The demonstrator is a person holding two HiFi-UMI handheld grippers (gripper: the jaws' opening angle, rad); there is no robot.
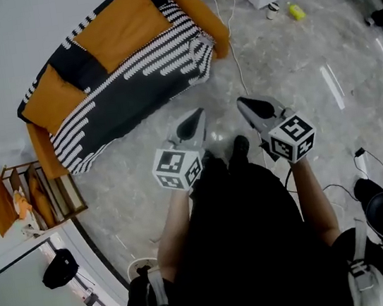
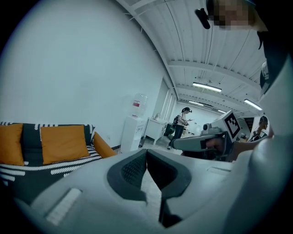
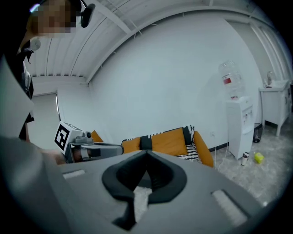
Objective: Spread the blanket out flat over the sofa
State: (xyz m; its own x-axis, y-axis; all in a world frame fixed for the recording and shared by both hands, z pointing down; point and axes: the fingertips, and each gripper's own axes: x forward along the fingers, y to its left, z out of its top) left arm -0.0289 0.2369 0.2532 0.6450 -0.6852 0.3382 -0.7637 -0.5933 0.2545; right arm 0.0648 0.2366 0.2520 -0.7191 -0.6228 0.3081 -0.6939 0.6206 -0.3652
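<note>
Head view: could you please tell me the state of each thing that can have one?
blanket, spread over the sofa seat, front edge hanging down.
left tongs, shut, empty.
right tongs, shut, empty.
small bottle, upright on the floor.

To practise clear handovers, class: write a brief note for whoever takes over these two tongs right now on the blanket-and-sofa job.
Left tongs: shut, empty. Right tongs: shut, empty. Both over the floor, short of the sofa.
Blanket: lies across the sofa seat, hanging down its front.
Done: looks largely spread.
Left: perhaps smooth the rumpled end at the head view's right.
</note>
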